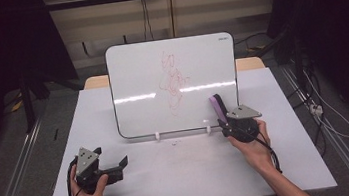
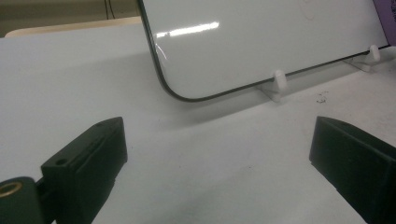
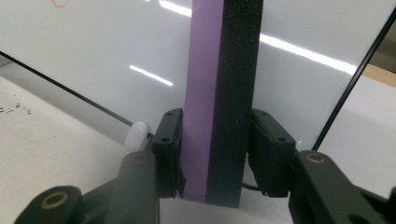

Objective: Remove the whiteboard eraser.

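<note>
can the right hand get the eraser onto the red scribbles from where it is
Probably yes. The right tongs grip the eraser at the whiteboard's lower right, and nothing stands between it and the red scribbles up and left.

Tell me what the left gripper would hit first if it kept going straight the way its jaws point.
Probably the whiteboard: the open left gripper aims over bare table at its lower corner, near a white clip foot. Depth is hard to judge.

Eraser (image 3: 219, 93) top cut off; red scribble (image 1: 173, 80) on whiteboard (image 1: 134, 72) illegible.
</note>
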{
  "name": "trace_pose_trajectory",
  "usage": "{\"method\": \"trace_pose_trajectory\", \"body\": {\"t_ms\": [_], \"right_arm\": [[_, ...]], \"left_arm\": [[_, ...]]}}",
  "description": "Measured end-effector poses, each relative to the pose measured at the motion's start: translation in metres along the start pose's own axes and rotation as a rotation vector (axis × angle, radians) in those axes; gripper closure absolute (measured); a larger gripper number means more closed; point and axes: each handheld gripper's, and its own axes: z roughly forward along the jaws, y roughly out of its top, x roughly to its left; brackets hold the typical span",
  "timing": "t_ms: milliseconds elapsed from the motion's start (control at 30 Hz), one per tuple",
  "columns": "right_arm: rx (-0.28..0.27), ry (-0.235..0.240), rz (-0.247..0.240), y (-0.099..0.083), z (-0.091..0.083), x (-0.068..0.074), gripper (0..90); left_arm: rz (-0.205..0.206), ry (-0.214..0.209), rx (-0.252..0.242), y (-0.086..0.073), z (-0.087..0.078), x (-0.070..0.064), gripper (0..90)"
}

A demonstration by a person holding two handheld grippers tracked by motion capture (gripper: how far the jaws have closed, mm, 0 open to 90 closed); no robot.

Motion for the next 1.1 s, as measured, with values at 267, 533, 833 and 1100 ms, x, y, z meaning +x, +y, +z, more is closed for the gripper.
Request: {"method": "trace_pose_trajectory", "body": {"t_ms": [267, 533, 833, 1100], "right_arm": [[0.002, -0.036, 0.001, 0.001, -0.001, 0.003, 62.5], [-0.010, -0.029, -0.008, -0.001, -0.002, 0.002, 63.6], [-0.044, 0.005, -0.025, 0.002, -0.008, 0.007, 64.0], [-0.091, 0.022, 0.008, 0.002, -0.012, 0.001, 64.0]], "left_arm": [[-0.001, -0.002, 0.001, 0.000, 0.000, 0.000, 3.9], [-0.007, -0.001, 0.000, 0.000, -0.001, 0.001, 3.9], [-0.008, -0.001, 0.000, 0.000, -0.001, 0.001, 3.9], [-0.031, -0.006, -0.002, -0.001, -0.001, 0.003, 3.7]]}}
